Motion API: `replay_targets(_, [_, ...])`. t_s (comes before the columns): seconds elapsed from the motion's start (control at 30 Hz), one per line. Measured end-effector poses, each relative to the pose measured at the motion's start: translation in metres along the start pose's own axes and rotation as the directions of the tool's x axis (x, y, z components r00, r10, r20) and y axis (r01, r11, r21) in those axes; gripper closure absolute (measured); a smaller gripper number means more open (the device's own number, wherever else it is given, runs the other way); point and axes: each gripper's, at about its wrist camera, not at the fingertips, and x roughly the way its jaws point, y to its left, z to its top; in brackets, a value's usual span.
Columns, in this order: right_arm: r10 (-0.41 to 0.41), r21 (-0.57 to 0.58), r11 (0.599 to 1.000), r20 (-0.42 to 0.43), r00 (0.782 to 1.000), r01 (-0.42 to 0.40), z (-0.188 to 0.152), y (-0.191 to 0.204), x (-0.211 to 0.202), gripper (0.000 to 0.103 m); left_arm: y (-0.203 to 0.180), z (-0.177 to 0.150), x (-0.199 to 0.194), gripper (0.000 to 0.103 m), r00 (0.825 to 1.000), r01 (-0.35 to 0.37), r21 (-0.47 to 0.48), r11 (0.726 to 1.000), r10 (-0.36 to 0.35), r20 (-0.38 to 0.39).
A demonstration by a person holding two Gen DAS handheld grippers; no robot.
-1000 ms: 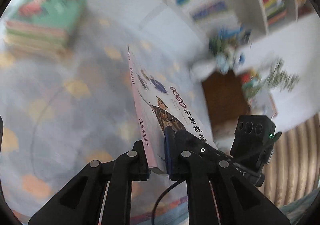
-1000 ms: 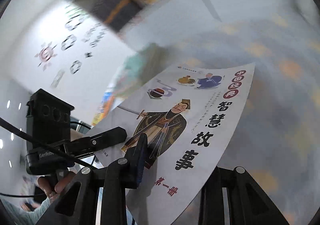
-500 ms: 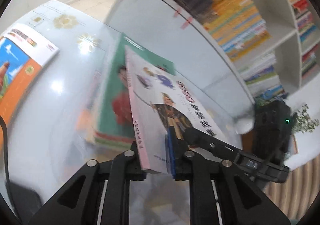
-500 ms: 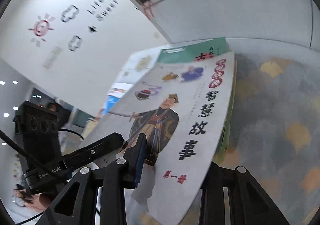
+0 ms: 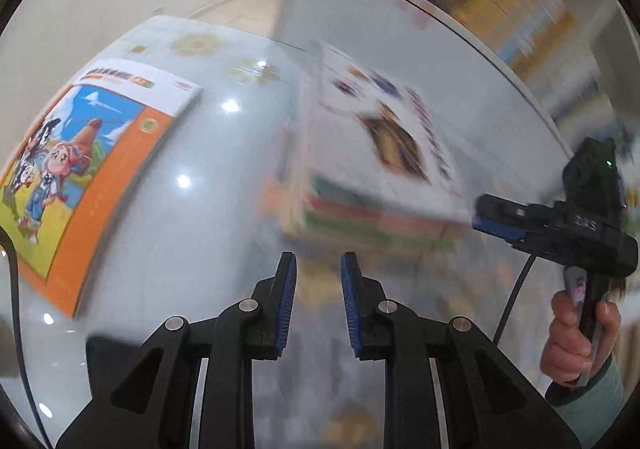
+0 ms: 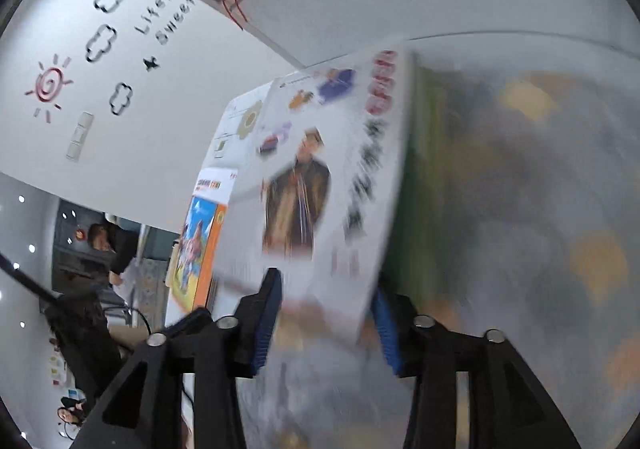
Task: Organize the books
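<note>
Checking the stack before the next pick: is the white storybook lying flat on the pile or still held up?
Flat: the white storybook lies cover-up on the book pile; the left gripper, opening, holds nothing.

Glossy glass-like tabletop (image 5: 208, 217); paper book (image 5: 384, 137) with smooth printed cover.

black grippers (image 5: 318, 305), blue-padded jaws, silver screws, pale green sleeve (image 5: 600, 385).

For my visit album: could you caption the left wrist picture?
Left gripper, jaws opening and empty, faces the white storybook lying atop the book stack.
</note>
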Motion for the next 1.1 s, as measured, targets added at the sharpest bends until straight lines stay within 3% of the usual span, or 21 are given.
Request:
replay_targets(0.07, [-0.069, 0.045, 0.997, 0.03, 0.997, 0.067, -0.038, -0.018, -0.026, 0.039, -0.031, -0.015, -0.002, 0.083, 1.0, -0.004, 0.071, 0.997, 0.006, -0.031])
replay_targets(0.13, [-0.19, 0.09, 0.979, 0.087, 0.978, 0.182, -0.087, -0.04, -0.066, 0.039, -0.076, -0.034, -0.007, 0.082, 0.999, 0.004, 0.159, 0.987, 0.003, -0.042])
replay_targets(0.17, [-0.258, 0.097, 0.964, 0.121, 0.959, 0.247, -0.11, -0.049, -0.09, 0.039, -0.096, -0.039, -0.011, 0.082, 0.999, 0.016, 0.187, 0.982, -0.009, -0.038])
replay_targets(0.23, [-0.367, 0.097, 0.93, 0.186, 0.912, 0.354, -0.137, -0.055, -0.134, 0.039, -0.136, -0.046, -0.019, 0.082, 0.999, 0.05, 0.218, 0.975, -0.046, -0.023])
replay_targets(0.3, [-0.426, 0.08, 0.904, 0.257, 0.867, 0.42, -0.154, -0.051, -0.176, 0.039, -0.18, -0.053, -0.034, 0.08, 0.996, 0.088, 0.245, 0.965, -0.093, 0.008])
replay_targets(0.4, [-0.501, 0.081, 0.857, 0.361, 0.787, 0.509, -0.177, -0.05, -0.241, 0.035, -0.241, -0.058, -0.055, 0.052, 0.99, 0.097, 0.292, 0.952, -0.124, 0.075])
replay_targets(0.43, [-0.521, 0.09, 0.842, 0.389, 0.76, 0.532, -0.183, -0.049, -0.26, 0.032, -0.254, -0.06, -0.059, 0.033, 0.988, 0.091, 0.308, 0.947, -0.125, 0.092])
replay_targets(0.47, [-0.537, 0.098, 0.83, 0.408, 0.738, 0.549, -0.187, -0.048, -0.273, 0.025, -0.271, -0.063, -0.066, 0.026, 0.984, 0.082, 0.326, 0.942, -0.128, 0.121])
replay_targets(0.53, [-0.595, 0.135, 0.784, 0.44, 0.672, 0.606, -0.194, -0.047, -0.302, 0.019, -0.298, -0.071, -0.077, 0.025, 0.98, 0.058, 0.342, 0.938, -0.12, 0.162])
replay_targets(0.57, [-0.608, 0.141, 0.773, 0.44, 0.66, 0.618, -0.19, -0.044, -0.305, 0.019, -0.309, -0.073, -0.079, 0.025, 0.98, 0.055, 0.347, 0.936, -0.117, 0.163])
replay_targets(0.6, [-0.62, 0.146, 0.764, 0.434, 0.654, 0.628, -0.193, -0.048, -0.318, 0.019, -0.32, -0.077, -0.081, 0.025, 0.98, 0.051, 0.35, 0.936, -0.114, 0.163])
replay_targets(0.77, [-0.593, 0.165, 0.79, 0.455, 0.665, 0.591, -0.2, -0.057, -0.357, 0.019, -0.359, -0.1, -0.086, 0.023, 0.979, -0.026, 0.353, 0.935, -0.046, 0.196])
replay_targets(0.93, [-0.606, 0.165, 0.776, 0.464, 0.646, 0.609, -0.211, -0.059, -0.371, 0.019, -0.373, -0.123, -0.088, 0.021, 0.98, -0.065, 0.329, 0.942, -0.001, 0.197])
replay_targets(1.1, [-0.586, 0.158, 0.793, 0.461, 0.666, 0.588, -0.22, -0.065, -0.376, 0.019, -0.369, -0.133, -0.088, 0.021, 0.982, -0.085, 0.276, 0.957, 0.033, 0.188])
